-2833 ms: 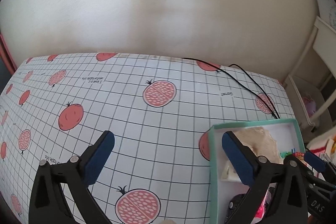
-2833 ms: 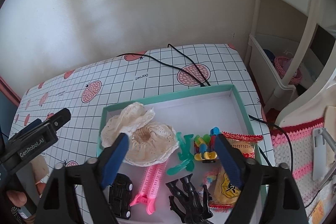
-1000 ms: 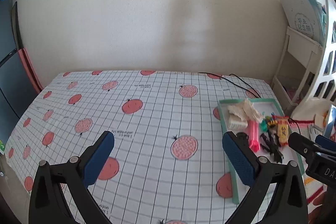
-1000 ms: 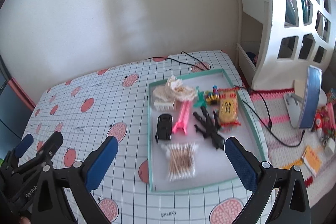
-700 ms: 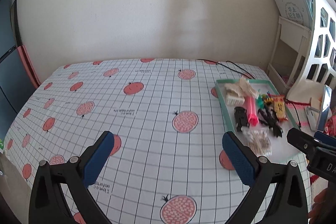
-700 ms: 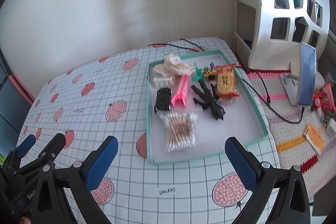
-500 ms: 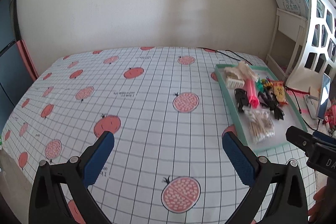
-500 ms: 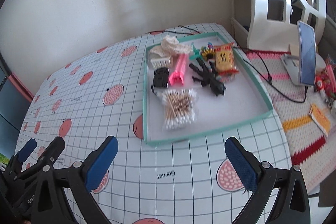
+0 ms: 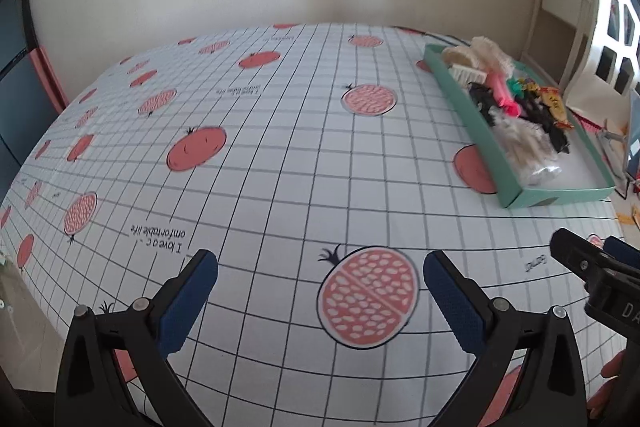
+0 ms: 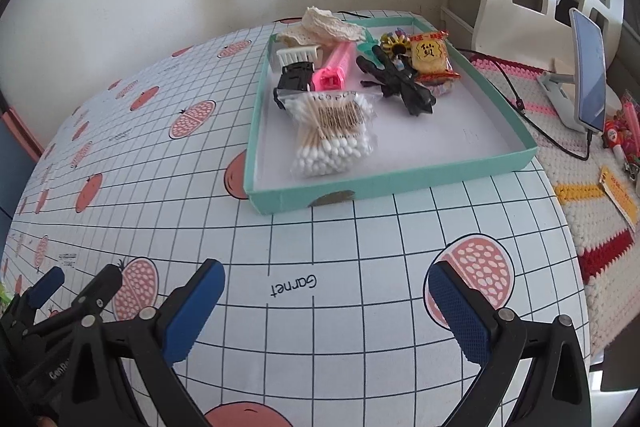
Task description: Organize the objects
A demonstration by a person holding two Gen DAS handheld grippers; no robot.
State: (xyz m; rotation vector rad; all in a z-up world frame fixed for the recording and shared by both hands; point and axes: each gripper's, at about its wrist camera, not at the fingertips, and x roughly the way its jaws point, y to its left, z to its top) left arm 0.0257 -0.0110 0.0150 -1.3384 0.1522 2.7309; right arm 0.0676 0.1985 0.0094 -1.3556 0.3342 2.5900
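- Teal shallow cardboard tray (image 10: 400, 179) sits at 12 o'clock in right wrist view, at 2 o'clock in left wrist view (image 9: 560, 193).
- Tray holds a clear bag of cotton swabs (image 10: 334, 133), a pink plastic clip (image 10: 334, 69), a black toy car (image 10: 294, 79).
- Left gripper (image 9: 320, 291): jaws apart, empty, over the pomegranate-print gridded tablecloth (image 9: 280, 147).
- Right gripper (image 10: 326, 301): jaws apart, empty.

A table (image 10: 360, 267) under a white grid cloth printed with red pomegranates fills the view. On its far right sits a shallow teal tray (image 10: 384, 183), one corner near the right edge. A black cable (image 10: 516, 103) trails just beside the tray's right wall.
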